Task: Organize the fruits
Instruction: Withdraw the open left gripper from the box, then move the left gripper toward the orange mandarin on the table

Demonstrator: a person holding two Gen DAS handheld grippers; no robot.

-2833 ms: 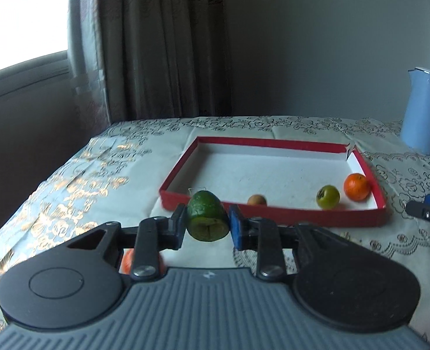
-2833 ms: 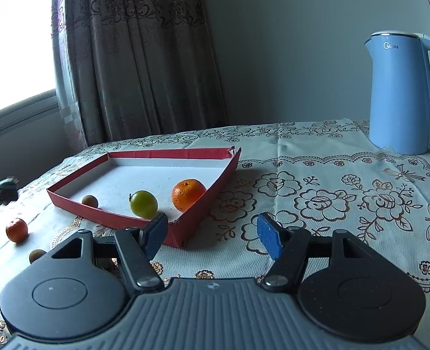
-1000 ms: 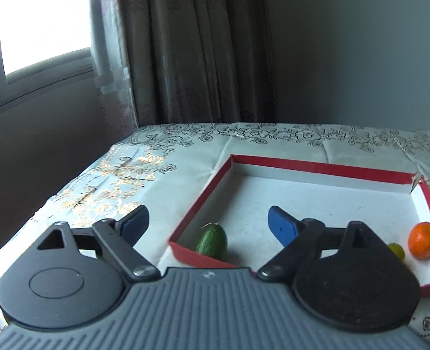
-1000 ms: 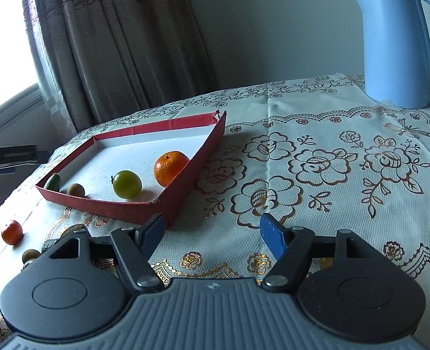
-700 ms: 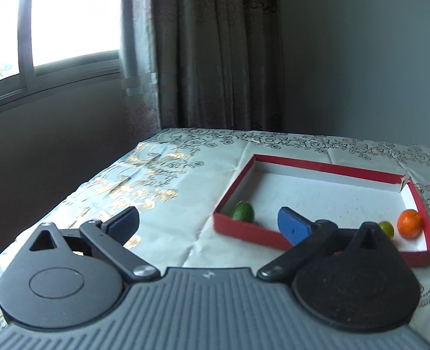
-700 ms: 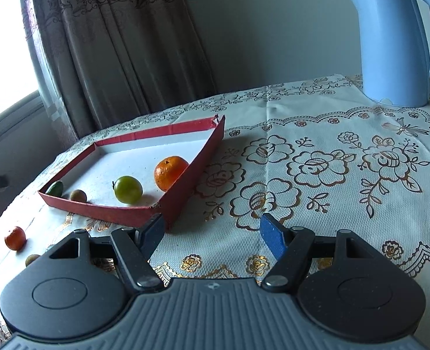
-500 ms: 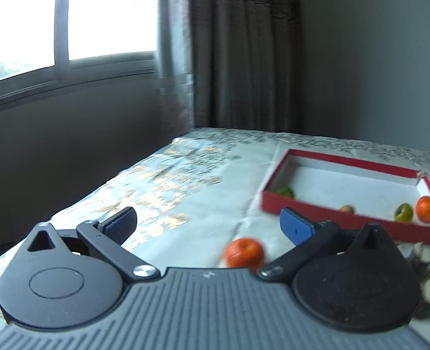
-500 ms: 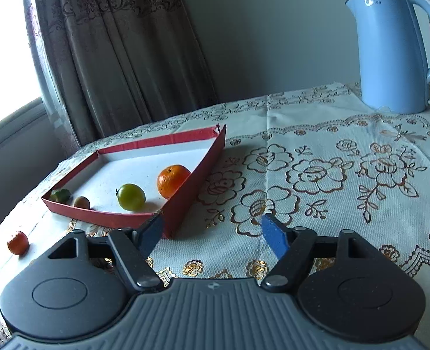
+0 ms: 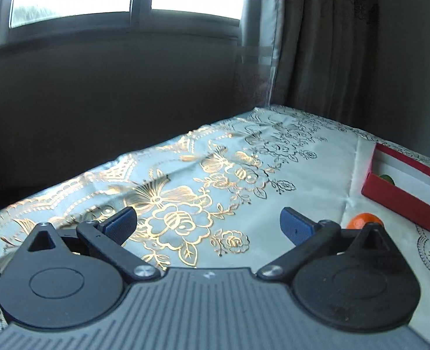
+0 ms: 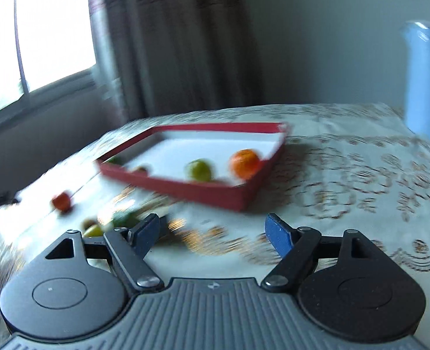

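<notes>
A red tray [image 10: 185, 188] with a white floor holds an orange [image 10: 245, 160], a green-yellow fruit [image 10: 199, 170], a small brown fruit [image 10: 140, 170] and a green cucumber piece [image 10: 115, 159]. Its corner [image 9: 401, 201] shows at the right of the left wrist view. A small red-orange fruit [image 10: 61, 200] lies on the cloth left of the tray, with blurred small fruits [image 10: 94, 229] nearer. It also shows in the left wrist view [image 9: 363, 221] behind my right finger. My left gripper [image 9: 207, 224] is open and empty over the cloth. My right gripper [image 10: 213, 230] is open and empty.
A blue kettle [image 10: 427, 81] stands at the back right. The table's left edge [image 9: 98, 169] drops off toward a dark wall under a window. Curtains [image 10: 180, 43] hang behind the table. The right wrist view is motion-blurred.
My left gripper let go of the cucumber piece in the tray, drew back and swung left toward the table's edge. My right gripper turned left, bringing the loose fruits closer.
</notes>
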